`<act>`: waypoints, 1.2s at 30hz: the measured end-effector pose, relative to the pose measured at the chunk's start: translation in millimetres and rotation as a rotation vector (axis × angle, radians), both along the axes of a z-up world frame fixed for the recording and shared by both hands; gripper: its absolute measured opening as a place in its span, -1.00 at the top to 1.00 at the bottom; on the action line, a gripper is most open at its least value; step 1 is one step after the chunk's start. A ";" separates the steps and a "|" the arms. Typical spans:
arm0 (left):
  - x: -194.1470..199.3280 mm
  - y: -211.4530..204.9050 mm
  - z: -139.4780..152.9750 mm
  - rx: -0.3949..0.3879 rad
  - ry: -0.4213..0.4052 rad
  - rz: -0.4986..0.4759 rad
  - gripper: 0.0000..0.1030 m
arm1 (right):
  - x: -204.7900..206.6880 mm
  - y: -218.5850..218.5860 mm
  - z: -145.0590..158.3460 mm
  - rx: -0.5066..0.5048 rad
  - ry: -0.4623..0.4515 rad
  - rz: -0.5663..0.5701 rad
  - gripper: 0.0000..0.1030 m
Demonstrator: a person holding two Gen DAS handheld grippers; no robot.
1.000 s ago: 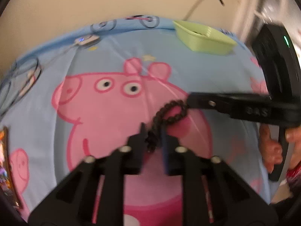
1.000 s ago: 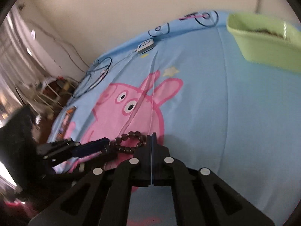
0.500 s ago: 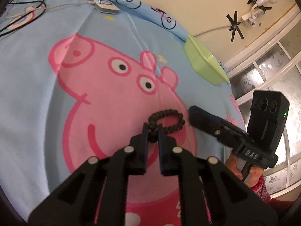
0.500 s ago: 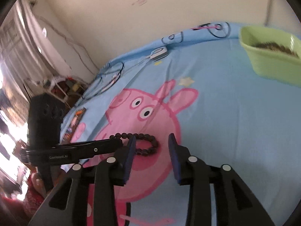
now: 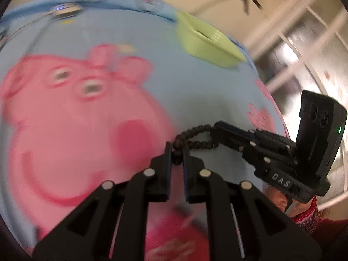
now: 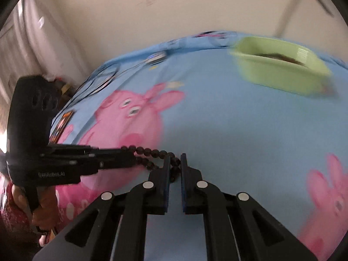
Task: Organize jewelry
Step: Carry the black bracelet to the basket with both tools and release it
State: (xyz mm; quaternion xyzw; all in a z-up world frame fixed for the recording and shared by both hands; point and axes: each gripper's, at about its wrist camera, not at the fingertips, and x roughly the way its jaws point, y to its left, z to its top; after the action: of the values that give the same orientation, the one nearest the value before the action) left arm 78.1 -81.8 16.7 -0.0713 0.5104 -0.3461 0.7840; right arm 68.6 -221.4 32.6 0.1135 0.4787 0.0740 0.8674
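Left wrist view: left gripper [image 5: 177,152] pinches one end of the dark bead bracelet [image 5: 195,136]; right gripper [image 5: 214,130], lettered "DAS", clamps the other end. Beyond them, a green tray [image 5: 208,47] sits on the pig-print sheet [image 5: 206,91].

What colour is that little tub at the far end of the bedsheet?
Pale lime green: the tub shows best in the right wrist view.

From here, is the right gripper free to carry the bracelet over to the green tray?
Probably yes: bare blue sheet lies between the right gripper and the green tray, but the left gripper also clamps the bead bracelet.
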 end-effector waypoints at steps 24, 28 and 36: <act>170.9 -191.3 84.8 0.254 -0.315 0.024 0.32 | 115.6 -182.4 54.0 -0.138 -0.206 -0.284 1.00; 143.6 -166.9 81.0 0.190 -0.308 0.028 0.32 | 69.1 -181.8 47.4 -0.022 -0.230 -0.327 1.00; 42.7 -115.7 45.9 0.334 -0.355 0.055 -0.06 | -12.3 -123.2 16.6 0.138 -0.163 -0.393 1.00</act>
State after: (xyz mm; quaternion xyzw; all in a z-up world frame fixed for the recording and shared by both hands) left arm 120.8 -197.5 62.6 0.1074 0.4124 -0.2428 0.8715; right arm 56.2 -344.6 49.2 0.2573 0.3697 -0.0552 0.8911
